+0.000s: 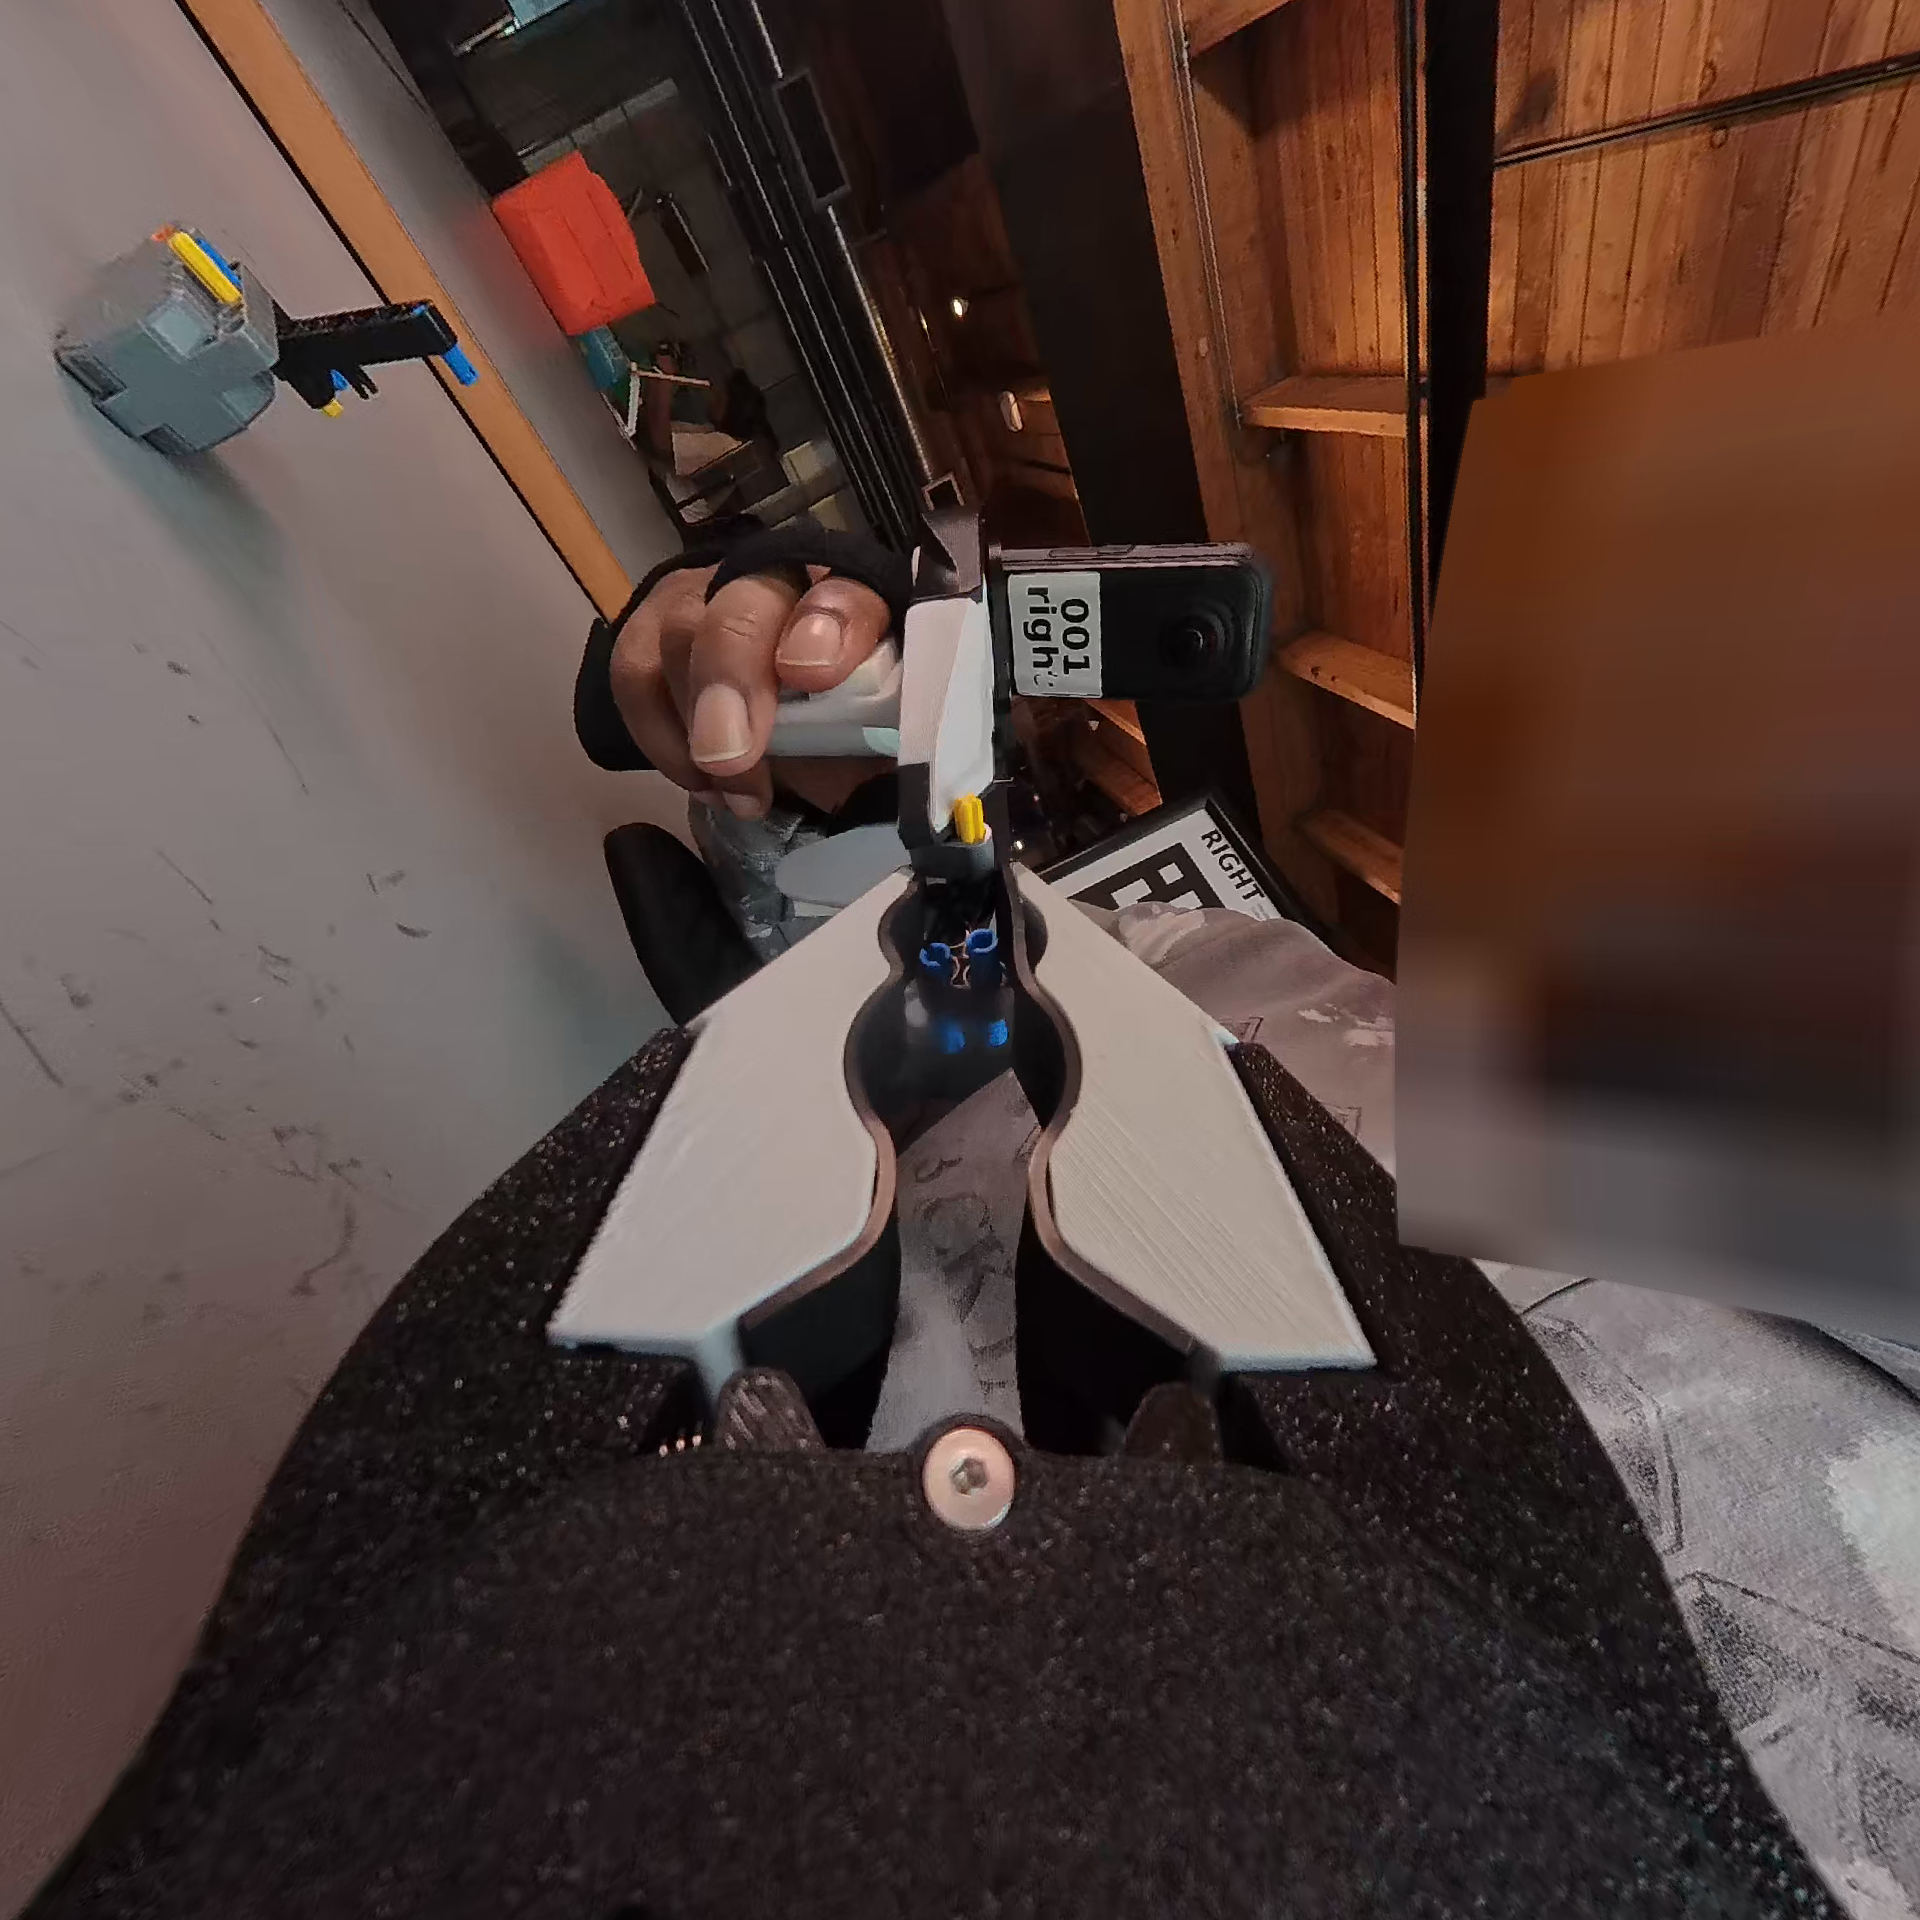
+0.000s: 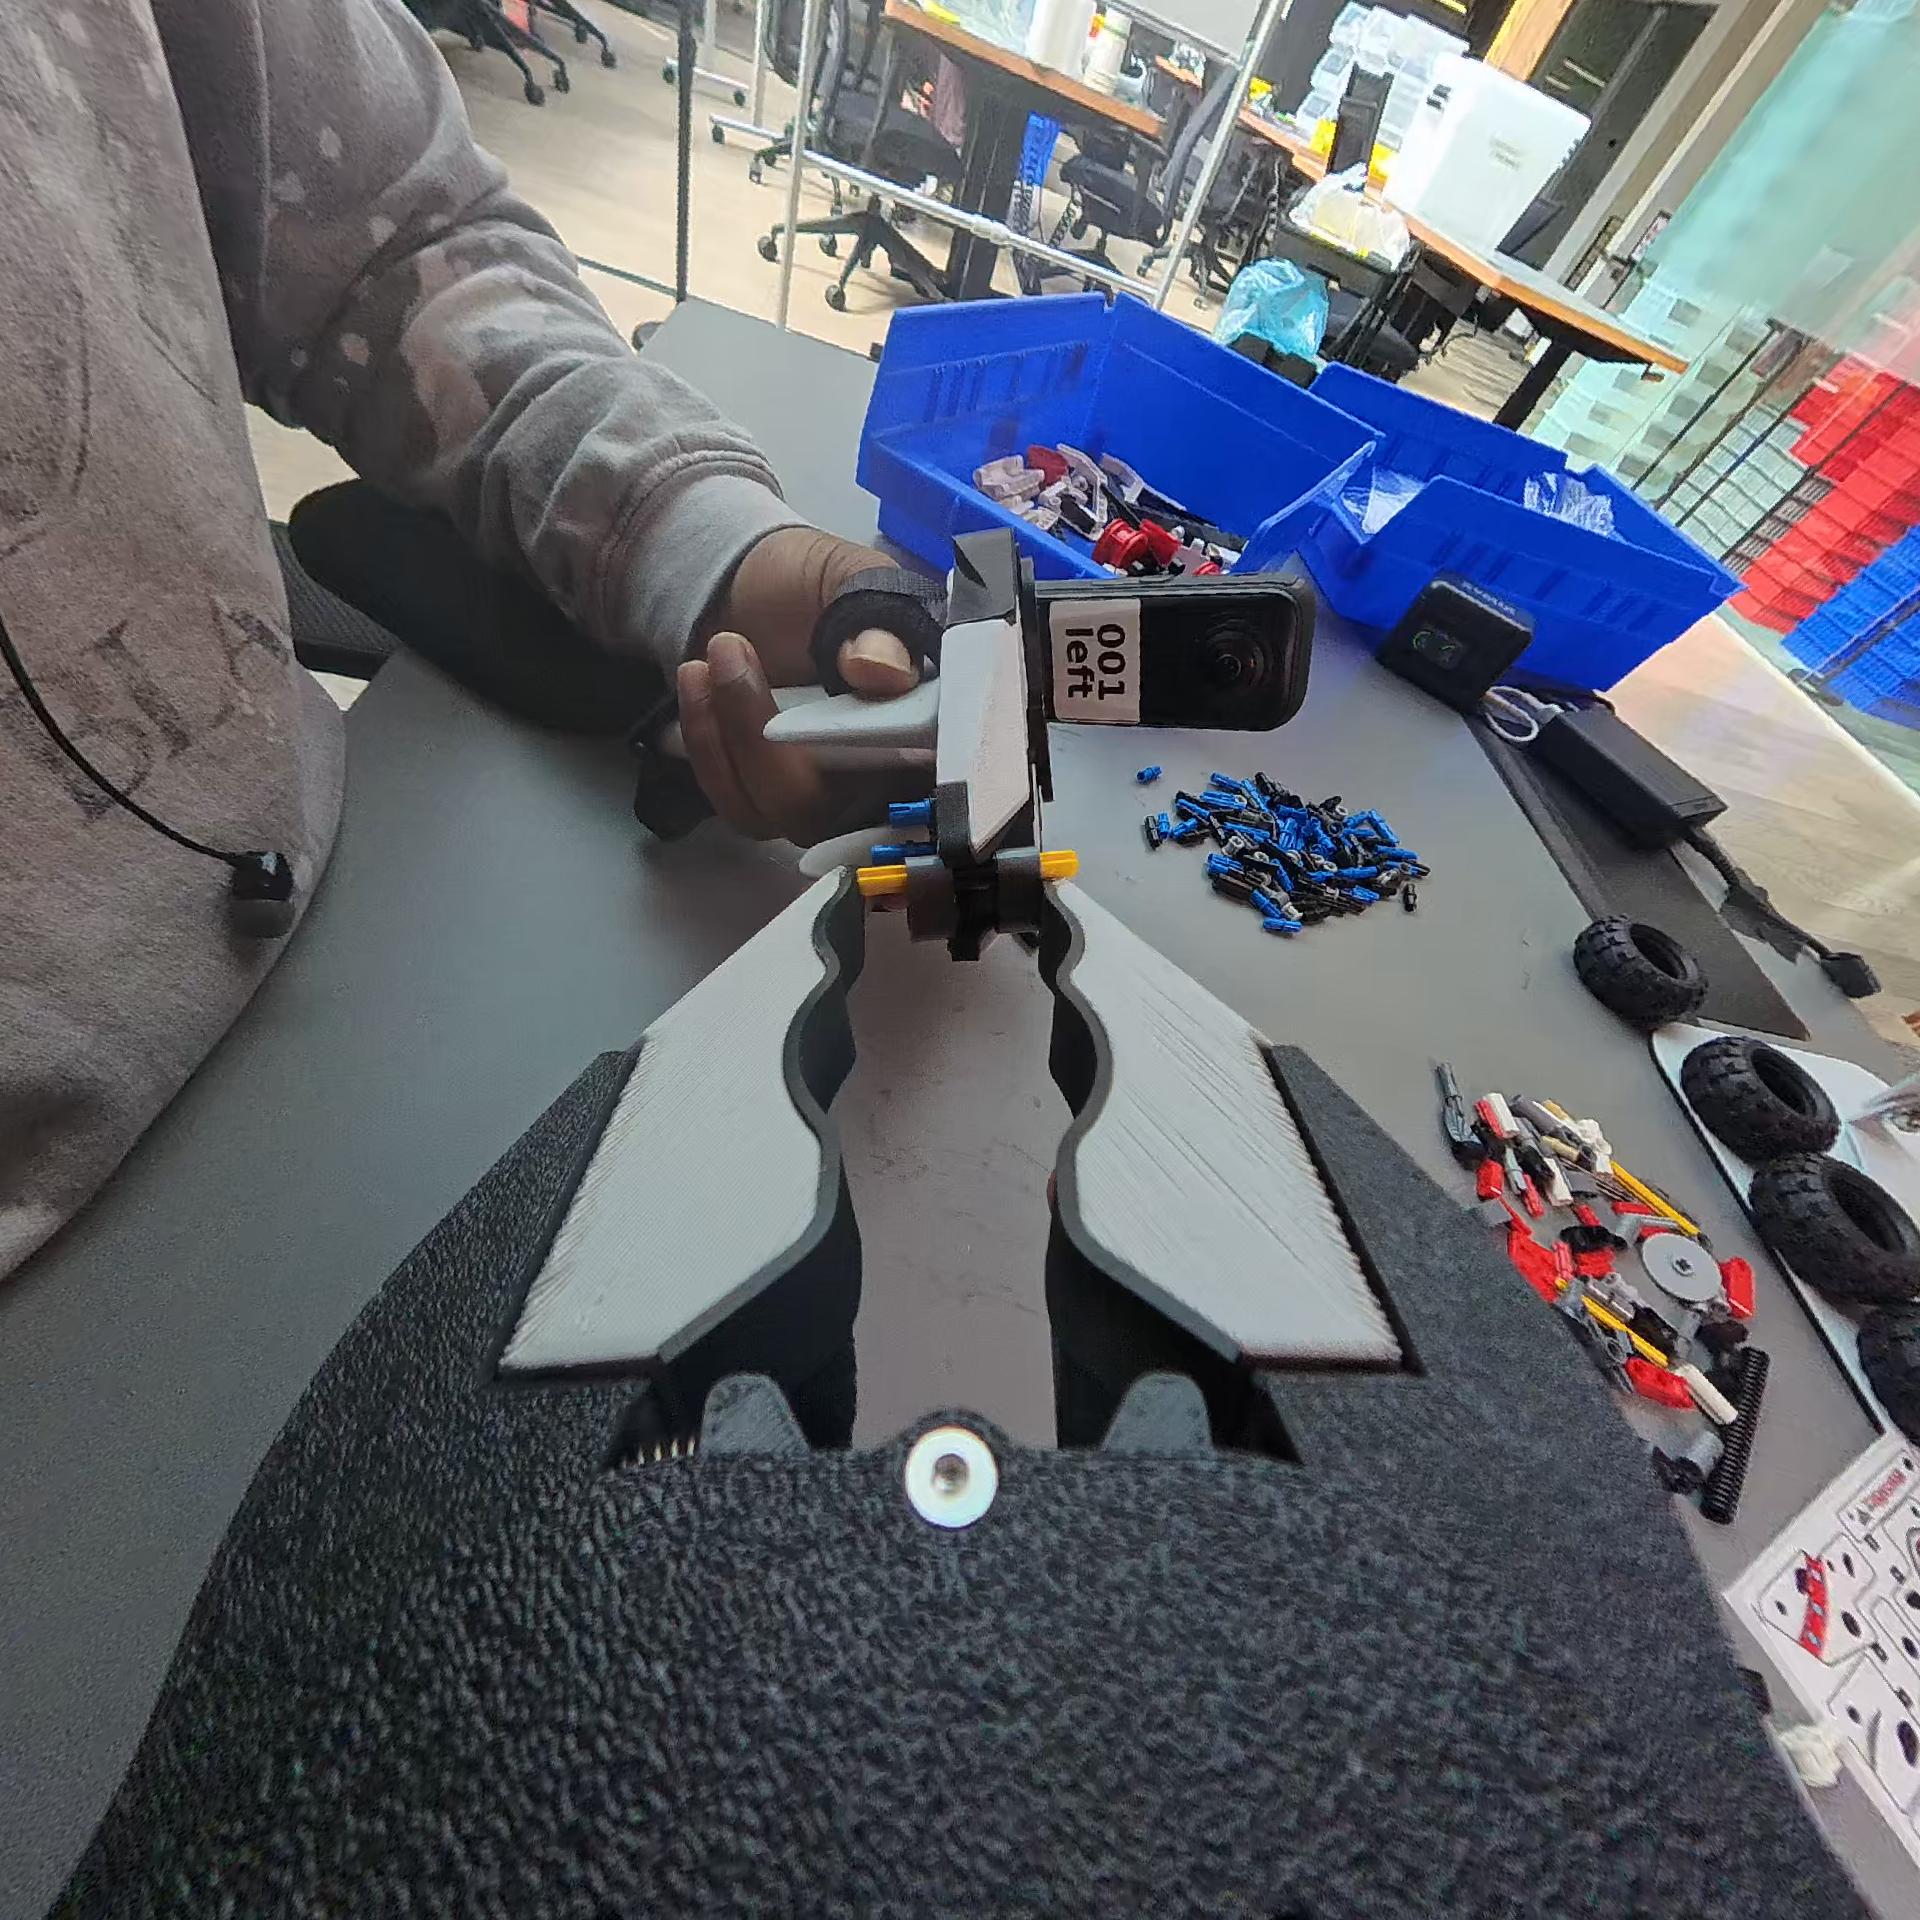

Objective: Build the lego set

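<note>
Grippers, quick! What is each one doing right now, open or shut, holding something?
Left gripper: shut on the small lego assembly with blue pins.
Right gripper: shut on the same assembly, at its yellow axle end.

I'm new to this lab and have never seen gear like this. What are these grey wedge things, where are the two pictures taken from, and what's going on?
No robot here: a person holds a handheld two-finger tool in each hand, each with a camera looking along its grey fingers. One picture comes from the left tool, the other from the right tool, so each also shows the opposite tool facing it.

Between them, held up above the table, is a small lego assembly of dark pieces with blue pins and a yellow axle. Both tools meet at it; each appears closed on part of it.

On the grey table lie a pile of blue and black pins, black tyres, mixed red and grey parts and blue bins. The left view also shows a grey built block.
</note>
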Available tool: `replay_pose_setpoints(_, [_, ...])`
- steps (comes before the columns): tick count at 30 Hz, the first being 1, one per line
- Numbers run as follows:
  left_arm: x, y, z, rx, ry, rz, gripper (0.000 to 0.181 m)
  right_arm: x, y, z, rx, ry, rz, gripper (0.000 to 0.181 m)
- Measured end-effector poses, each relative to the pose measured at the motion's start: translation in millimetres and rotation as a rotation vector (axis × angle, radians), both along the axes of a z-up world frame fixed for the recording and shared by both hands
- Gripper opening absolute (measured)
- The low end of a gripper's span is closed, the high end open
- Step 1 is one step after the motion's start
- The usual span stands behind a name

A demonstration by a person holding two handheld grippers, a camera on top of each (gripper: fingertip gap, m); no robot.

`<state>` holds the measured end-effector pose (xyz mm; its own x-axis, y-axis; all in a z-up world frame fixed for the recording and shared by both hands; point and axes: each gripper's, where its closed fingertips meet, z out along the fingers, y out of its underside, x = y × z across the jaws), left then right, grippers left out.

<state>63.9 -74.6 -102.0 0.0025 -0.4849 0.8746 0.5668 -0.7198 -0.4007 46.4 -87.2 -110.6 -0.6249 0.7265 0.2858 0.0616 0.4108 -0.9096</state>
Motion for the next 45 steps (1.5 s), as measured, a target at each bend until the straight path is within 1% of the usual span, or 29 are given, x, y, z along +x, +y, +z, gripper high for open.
replay_pose_setpoints(1, [0,0,-1,-0.002,0.010,-0.001,0.012,0,0,-1,-0.006,-0.007,-0.001,0.032])
replay_pose_setpoints(5, [1,-1,-5,-0.012,0.019,-0.008,0.012,0,0,-5,-0.021,-0.017,-0.006,0.031])
replay_pose_setpoints(16, [2,-1,-5,0.001,0.024,-0.004,0.012,1,0,-4,-0.054,-0.033,-0.028,0.030])
replay_pose_setpoints(33, [3,-2,-7,0.059,0.130,0.034,0.011,2,0,-5,-0.143,-0.048,-0.017,0.028])
replay_pose_setpoints(36, [0,-1,-6,0.055,0.127,0.039,0.012,1,0,-5,-0.144,-0.032,-0.021,0.031])
replay_pose_setpoints(38, [-5,2,-1,0.092,0.139,0.059,0.012,-4,3,-1,-0.115,0.019,-0.049,0.033])
replay_pose_setpoints(41, [-6,-4,13,0.194,0.163,0.052,0.012,-6,-1,11,0.001,0.116,-0.082,0.035])
replay_pose_setpoints(45, [0,-12,20,0.303,0.216,0.057,0.012,-2,-7,16,0.044,0.138,-0.089,0.040])
